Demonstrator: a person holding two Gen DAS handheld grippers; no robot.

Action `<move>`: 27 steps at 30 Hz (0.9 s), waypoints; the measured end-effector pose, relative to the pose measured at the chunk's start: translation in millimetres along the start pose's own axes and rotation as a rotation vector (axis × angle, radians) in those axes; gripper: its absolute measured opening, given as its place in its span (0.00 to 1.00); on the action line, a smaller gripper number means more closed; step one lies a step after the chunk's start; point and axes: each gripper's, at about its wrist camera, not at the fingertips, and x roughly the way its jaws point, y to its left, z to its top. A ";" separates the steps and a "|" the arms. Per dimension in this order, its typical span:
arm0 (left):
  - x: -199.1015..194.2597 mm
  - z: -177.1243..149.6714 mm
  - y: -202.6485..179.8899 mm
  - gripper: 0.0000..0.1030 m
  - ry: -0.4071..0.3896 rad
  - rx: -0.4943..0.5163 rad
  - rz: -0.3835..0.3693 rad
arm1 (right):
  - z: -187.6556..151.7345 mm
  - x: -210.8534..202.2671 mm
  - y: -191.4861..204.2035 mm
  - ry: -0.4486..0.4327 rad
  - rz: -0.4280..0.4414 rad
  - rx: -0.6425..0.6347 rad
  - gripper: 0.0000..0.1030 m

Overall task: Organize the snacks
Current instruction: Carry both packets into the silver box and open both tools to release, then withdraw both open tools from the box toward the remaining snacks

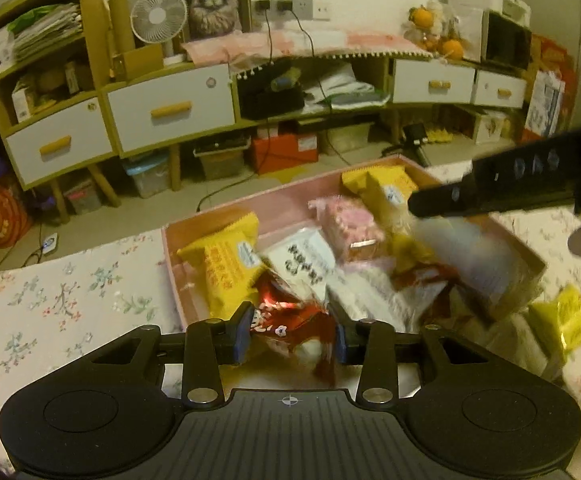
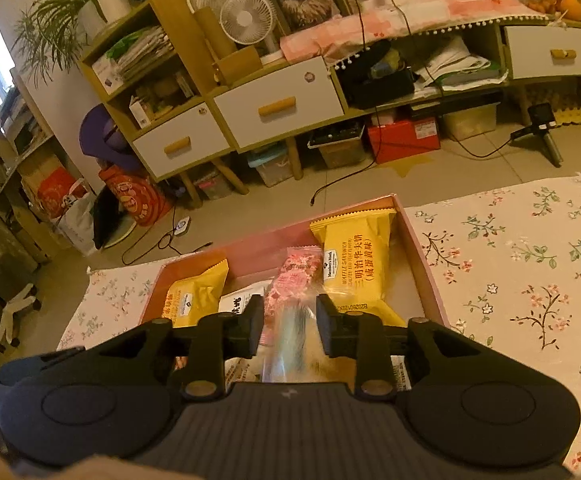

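A pink box (image 1: 169,248) on the floral cloth holds several snack packets: yellow ones (image 1: 226,268), a white one (image 1: 306,260) and a pink one (image 1: 350,224). My left gripper (image 1: 291,338) hangs over the box's near edge with a red snack packet (image 1: 286,320) between its blue pads, touching both. My right gripper (image 2: 289,328) is over the same box (image 2: 412,232), jaws apart, and a blurred clear packet (image 2: 290,344) hangs loose between them, in front of a pink packet (image 2: 290,280) and a yellow waffle packet (image 2: 354,264). In the left wrist view the right gripper (image 1: 422,206) reaches in from the right.
A yellow packet (image 1: 566,320) lies outside the box at the right on the floral tablecloth (image 2: 510,280). Beyond the table's far edge is floor, then a low cabinet (image 1: 170,108) with drawers, fans and boxes.
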 end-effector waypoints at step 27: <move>-65.7 -18.5 -23.3 0.92 0.038 -0.075 0.011 | -11.7 -62.6 10.6 0.021 -0.124 -0.097 1.00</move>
